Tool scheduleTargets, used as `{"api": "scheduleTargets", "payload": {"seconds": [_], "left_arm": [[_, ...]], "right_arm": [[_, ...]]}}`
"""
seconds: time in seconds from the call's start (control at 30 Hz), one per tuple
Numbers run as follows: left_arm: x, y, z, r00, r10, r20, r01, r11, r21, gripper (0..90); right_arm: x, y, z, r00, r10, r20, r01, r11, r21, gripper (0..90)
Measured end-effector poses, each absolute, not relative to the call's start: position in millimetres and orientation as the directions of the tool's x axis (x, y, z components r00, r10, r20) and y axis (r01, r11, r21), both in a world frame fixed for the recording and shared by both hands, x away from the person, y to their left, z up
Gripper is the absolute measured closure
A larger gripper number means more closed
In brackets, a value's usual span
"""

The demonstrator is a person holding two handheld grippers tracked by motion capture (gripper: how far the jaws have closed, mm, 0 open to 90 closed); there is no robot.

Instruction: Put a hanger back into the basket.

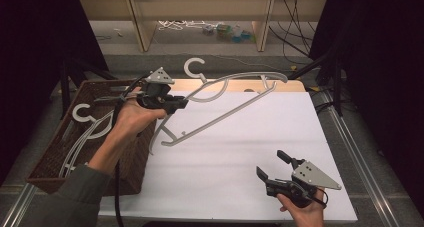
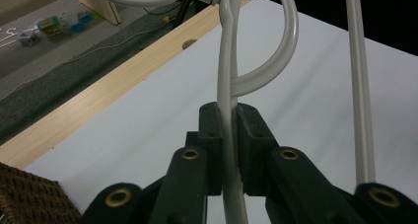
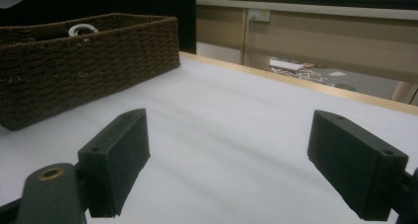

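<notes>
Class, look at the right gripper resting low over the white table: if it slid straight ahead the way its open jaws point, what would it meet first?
Probably nothing nearby: ahead of the right gripper lies bare white table up to its wooden far edge. The wicker basket sits off to one side.

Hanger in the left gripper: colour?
White hanger, clearest in the left gripper view.
</notes>
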State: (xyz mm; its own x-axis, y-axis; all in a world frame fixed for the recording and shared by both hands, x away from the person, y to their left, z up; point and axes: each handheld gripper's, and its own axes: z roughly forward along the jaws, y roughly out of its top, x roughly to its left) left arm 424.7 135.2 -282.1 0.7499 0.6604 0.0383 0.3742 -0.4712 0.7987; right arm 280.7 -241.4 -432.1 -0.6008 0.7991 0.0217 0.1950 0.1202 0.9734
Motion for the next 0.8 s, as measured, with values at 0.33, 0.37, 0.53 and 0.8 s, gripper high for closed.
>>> {"api": "scheduleTargets", "payload": {"seconds": [0.33, 0.37, 0.53, 0.8], "left_arm": [[418.0, 173.2, -270.5, 0.705, 0.706, 0.072, 0.376, -0.458, 0.806, 82.1], [416.7, 176.1, -270.7, 0.691, 0.721, 0.059, 0.388, -0.438, 0.811, 82.1], [411.2, 202.1, -270.6, 0.663, 0.749, 0.022, 0.426, -0.401, 0.811, 82.1], [406.7, 248.8, -269.7, 0.592, 0.8, 0.096, 0.421, -0.409, 0.81, 82.1]], "right_arm": [[280.6, -241.3, -432.1, -0.601, 0.799, 0.021, 0.194, 0.12, 0.974, 17.0], [280.7, -241.3, -432.2, -0.601, 0.799, 0.023, 0.195, 0.119, 0.973, 17.0], [281.9, -240.6, -433.5, -0.606, 0.795, 0.029, 0.193, 0.111, 0.975, 17.0], [280.9, -240.3, -432.9, -0.601, 0.799, 0.021, 0.213, 0.135, 0.968, 17.0]]}}
